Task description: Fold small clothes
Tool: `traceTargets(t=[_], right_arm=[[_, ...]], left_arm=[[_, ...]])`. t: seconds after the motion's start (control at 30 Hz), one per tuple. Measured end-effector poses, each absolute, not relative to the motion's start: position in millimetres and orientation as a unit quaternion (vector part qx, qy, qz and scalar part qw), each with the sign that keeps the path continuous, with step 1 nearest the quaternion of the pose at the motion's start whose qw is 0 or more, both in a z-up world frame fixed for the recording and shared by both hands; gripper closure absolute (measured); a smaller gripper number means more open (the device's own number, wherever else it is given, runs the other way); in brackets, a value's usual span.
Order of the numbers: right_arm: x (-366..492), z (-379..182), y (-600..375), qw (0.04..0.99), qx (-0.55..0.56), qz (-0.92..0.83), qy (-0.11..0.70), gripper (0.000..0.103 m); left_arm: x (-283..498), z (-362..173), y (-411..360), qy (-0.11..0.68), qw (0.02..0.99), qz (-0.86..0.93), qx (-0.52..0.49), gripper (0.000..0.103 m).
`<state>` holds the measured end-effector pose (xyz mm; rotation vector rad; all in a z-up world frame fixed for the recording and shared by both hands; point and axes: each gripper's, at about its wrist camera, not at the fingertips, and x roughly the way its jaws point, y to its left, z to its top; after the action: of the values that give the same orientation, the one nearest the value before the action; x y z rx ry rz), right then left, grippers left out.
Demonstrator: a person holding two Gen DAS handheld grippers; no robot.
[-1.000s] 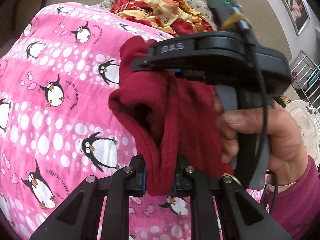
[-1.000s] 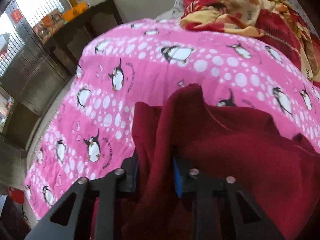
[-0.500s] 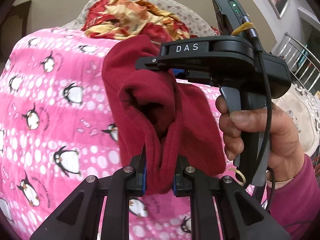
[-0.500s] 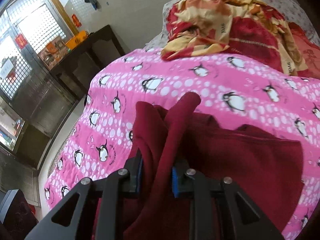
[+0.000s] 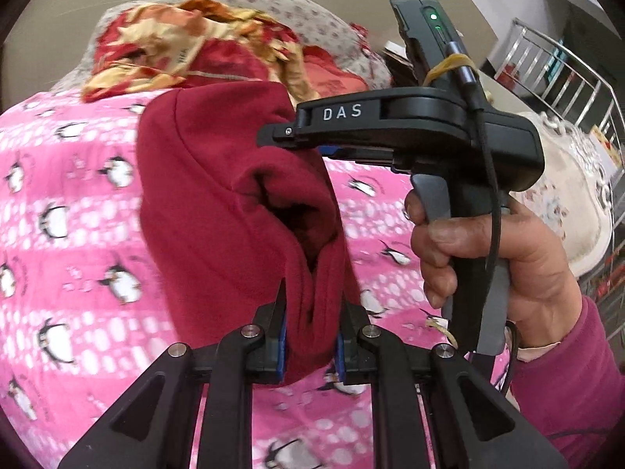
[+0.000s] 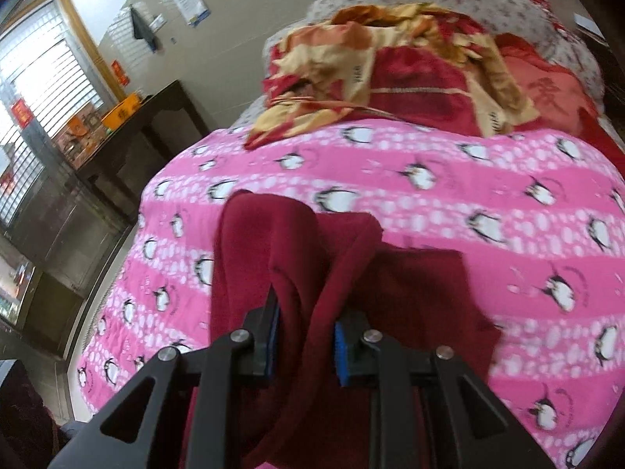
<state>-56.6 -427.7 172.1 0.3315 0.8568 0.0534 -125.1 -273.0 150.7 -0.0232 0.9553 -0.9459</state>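
A dark red fleece garment (image 5: 218,203) hangs in the air between both grippers above a pink penguin quilt (image 5: 70,234). My left gripper (image 5: 310,336) is shut on a bunched fold of its lower edge. My right gripper (image 6: 306,336) is shut on another fold of the same garment (image 6: 285,258); in the left wrist view its black body marked DAS (image 5: 390,133) clamps the cloth's upper edge, held by a hand. The rest of the garment droops toward the quilt (image 6: 488,203).
A crumpled red and yellow floral cloth (image 6: 390,66) lies at the far end of the bed. A dark wooden table (image 6: 129,136) stands left of the bed by a window. A metal railing (image 5: 566,78) is at the right.
Both grippers have lifted the red garment higher off the quilt and tilted upward. The cloth hangs more freely; both grips are unchanged.
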Motion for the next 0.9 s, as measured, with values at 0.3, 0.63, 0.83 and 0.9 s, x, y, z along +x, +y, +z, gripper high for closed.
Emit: traceTargets(t=[0.3,0.63,0.83,0.9], right_arm=[[-86,120,-506,0.874,0.223,-0.050,0.429,0.081],[-128,121,-513,0.875,0.221,-0.065,0.425,0.050],[-145,128,-466,0.888,0.183,-0.018,0.422,0.048],[-144,113,-457,0.882,0.133,-0.041,0.450,0.075]], left_arm=[[-138,113,-345,0.476,0.748,-0.461,0.042,0.103],[-138,162,-280,0.449,0.758,-0.470,0.065,0.096],[-114,127,-272,0.466,0.792,-0.385,0.081,0.096],[-117,105,-274,0.483,0.788,-0.370,0.094,0.096]])
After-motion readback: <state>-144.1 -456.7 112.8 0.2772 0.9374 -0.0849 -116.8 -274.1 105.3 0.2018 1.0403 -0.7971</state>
